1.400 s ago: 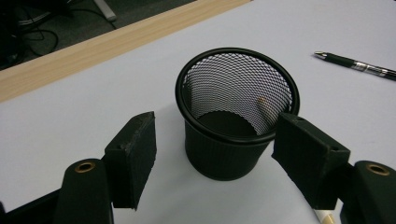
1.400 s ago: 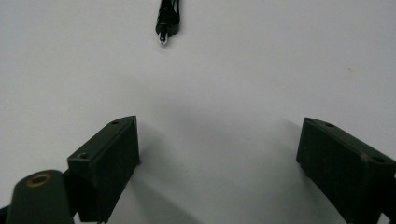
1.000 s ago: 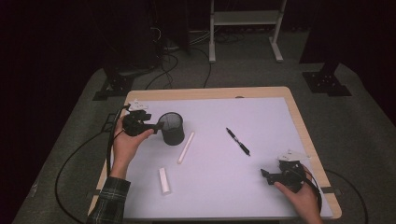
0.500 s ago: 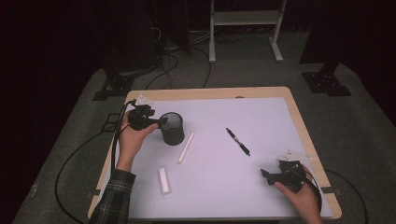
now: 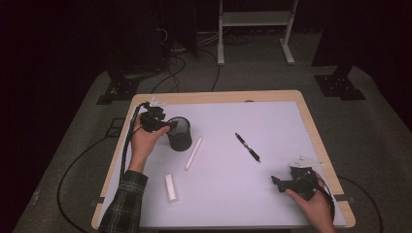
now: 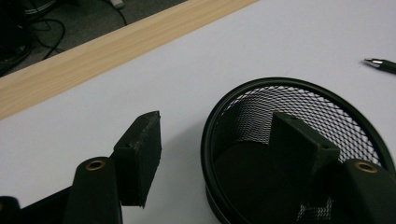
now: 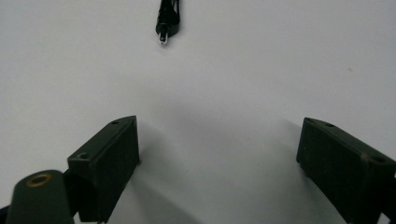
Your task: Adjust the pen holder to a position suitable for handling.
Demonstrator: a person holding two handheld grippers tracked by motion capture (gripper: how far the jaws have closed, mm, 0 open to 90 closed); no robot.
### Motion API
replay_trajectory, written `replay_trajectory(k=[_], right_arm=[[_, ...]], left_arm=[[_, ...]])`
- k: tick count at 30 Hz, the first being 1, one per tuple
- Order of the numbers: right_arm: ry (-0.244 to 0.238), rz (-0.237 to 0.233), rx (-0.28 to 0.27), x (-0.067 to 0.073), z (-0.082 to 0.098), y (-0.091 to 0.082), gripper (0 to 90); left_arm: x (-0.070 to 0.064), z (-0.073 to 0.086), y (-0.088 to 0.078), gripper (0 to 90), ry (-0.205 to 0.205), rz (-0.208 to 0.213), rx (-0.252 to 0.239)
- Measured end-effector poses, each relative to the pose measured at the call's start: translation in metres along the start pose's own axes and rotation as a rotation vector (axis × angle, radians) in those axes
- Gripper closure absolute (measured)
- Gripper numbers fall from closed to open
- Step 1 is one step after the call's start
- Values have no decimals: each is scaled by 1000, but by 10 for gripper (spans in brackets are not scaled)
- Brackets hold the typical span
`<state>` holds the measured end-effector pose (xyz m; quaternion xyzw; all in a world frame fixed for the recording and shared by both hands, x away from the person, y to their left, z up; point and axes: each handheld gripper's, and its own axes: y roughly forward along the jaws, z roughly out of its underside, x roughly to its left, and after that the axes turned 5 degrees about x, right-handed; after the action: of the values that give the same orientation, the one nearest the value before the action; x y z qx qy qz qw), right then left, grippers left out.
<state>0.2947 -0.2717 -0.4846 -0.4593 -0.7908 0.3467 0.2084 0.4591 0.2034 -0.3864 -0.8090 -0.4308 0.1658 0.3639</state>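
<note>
A black mesh cup [image 5: 180,133] stands upright on the white table top at the left. My left gripper [image 5: 167,127] straddles its near wall. In the left gripper view one jaw is inside the cup [image 6: 299,154] and the other outside, a gap off the rim. The left gripper [image 6: 217,121] has just been closing its jaws with the wall between them, pads not pressing. My right gripper [image 5: 276,183] rests low at the front right, and in its own view it [image 7: 219,135] stands wide open over bare table. A black pen [image 5: 248,147] lies mid-table, its tip [image 7: 167,21] ahead of the right jaws.
A long white stick [image 5: 193,153] lies right of the cup, and a shorter white one [image 5: 170,188] nearer the front. The pen's tip [image 6: 380,64] lies beyond the cup. The table's wooden rim [image 5: 218,97] borders the white top; cables and stands sit on the floor behind.
My left hand has slid right toward the cup, so the jaws now sit over its rim. The cup, the pen, the sticks and the right hand have kept still.
</note>
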Motion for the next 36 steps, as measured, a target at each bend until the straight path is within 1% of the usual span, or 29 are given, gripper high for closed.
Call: replay_trajectory(k=[3, 4, 6, 8, 12, 14, 15, 17, 18, 19, 20, 24, 25, 26, 28, 29, 31, 36], right_arm=[[0, 0, 0, 0, 0, 0, 120], [0, 0, 0, 0, 0, 0, 120], [1, 0, 0, 0, 0, 0, 120], [0, 0, 0, 0, 0, 0, 120], [1, 0, 0, 0, 0, 0, 120], [0, 0, 0, 0, 0, 0, 120], [1, 0, 0, 0, 0, 0, 120], [1, 0, 0, 0, 0, 0, 120], [0, 0, 0, 0, 0, 0, 120], [1, 0, 0, 0, 0, 0, 120], [1, 0, 0, 0, 0, 0, 120], [1, -1, 0, 0, 0, 0, 120], [1, 0, 0, 0, 0, 0, 120], [0, 0, 0, 0, 0, 0, 120], [0, 0, 0, 0, 0, 0, 120], [0, 0, 0, 0, 0, 0, 120], [1, 0, 0, 0, 0, 0, 120], [1, 0, 0, 0, 0, 0, 120]], left_arm=[[0, 1, 4, 364, -1, 3, 16], [0, 1, 4, 368, 5, 2, 25], [1, 1, 6, 370, 4, 3, 27], [1, 2, 8, 376, 2, 4, 44], [1, 3, 12, 419, 8, -1, 72], [1, 3, 13, 430, 10, 5, 75], [1, 3, 14, 456, 11, 9, 79], [0, 3, 15, 468, 5, 13, 83], [0, 2, 15, 491, 9, 12, 92], [0, 2, 16, 523, 6, 10, 100], [-1, 2, 16, 535, 0, 13, 110], [-1, 2, 17, 594, -4, 8, 125], [-2, 1, 17, 594, -3, 2, 129], [-2, 1, 17, 628, -7, 1, 136], [-2, 1, 17, 656, -9, 2, 135], [-2, 1, 17, 676, -11, -9, 143], [-3, 1, 17, 683, -10, -12, 142], [-3, 2, 17, 765, -14, -30, 144]])
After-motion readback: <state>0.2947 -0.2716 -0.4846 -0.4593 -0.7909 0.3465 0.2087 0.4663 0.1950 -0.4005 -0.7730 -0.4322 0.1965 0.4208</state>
